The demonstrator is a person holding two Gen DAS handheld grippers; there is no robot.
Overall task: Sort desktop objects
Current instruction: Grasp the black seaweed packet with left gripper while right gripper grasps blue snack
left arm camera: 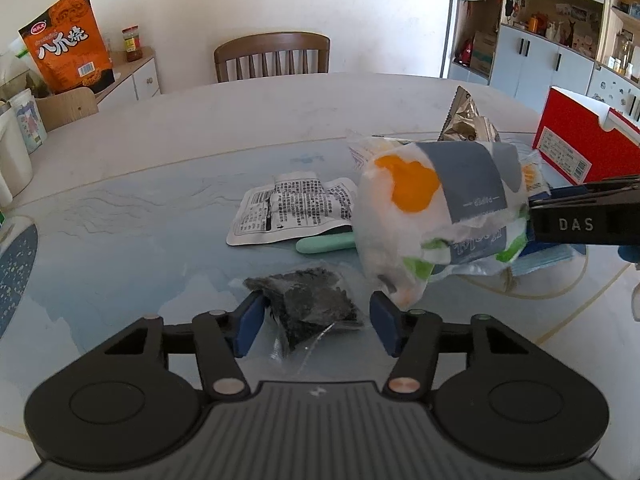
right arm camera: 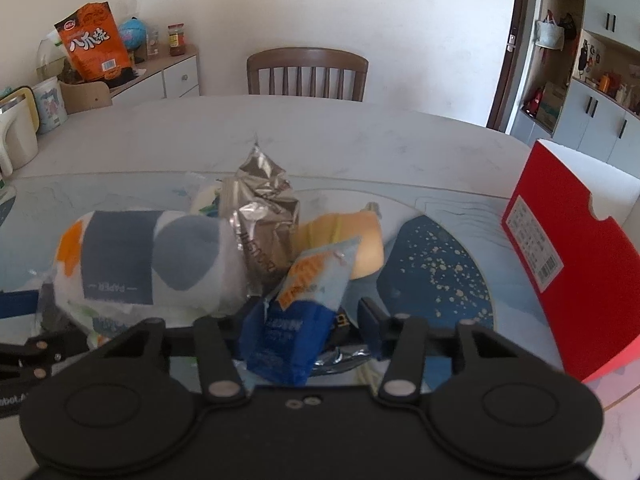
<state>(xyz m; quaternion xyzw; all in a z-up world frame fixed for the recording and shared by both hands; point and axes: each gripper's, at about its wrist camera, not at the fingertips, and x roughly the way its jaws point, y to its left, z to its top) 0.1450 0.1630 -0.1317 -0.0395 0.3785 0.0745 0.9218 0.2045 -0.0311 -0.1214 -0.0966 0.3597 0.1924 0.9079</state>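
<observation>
A clear bag of black bits (left arm camera: 308,308) lies on the table between the blue pads of my left gripper (left arm camera: 318,326). The left pad touches its edge and the right pad stands apart from it. My right gripper (right arm camera: 302,328) has a blue and orange packet (right arm camera: 292,320) tilted up between its fingers. Its left pad is hidden, and its right pad (right arm camera: 370,322) shows a gap to the packet. A white tissue pack (left arm camera: 436,216) with orange and grey patches lies on the pile beside a silver foil bag (right arm camera: 268,216) and a yellowish bun (right arm camera: 344,236).
A red box (right arm camera: 568,272) stands at the right. A printed white sachet (left arm camera: 292,208) and a mint green handle (left arm camera: 324,244) lie mid-table. A dark speckled mat (right arm camera: 436,272) lies under the pile. A chair (left arm camera: 272,56) stands behind the table, an orange snack bag (left arm camera: 68,44) far left.
</observation>
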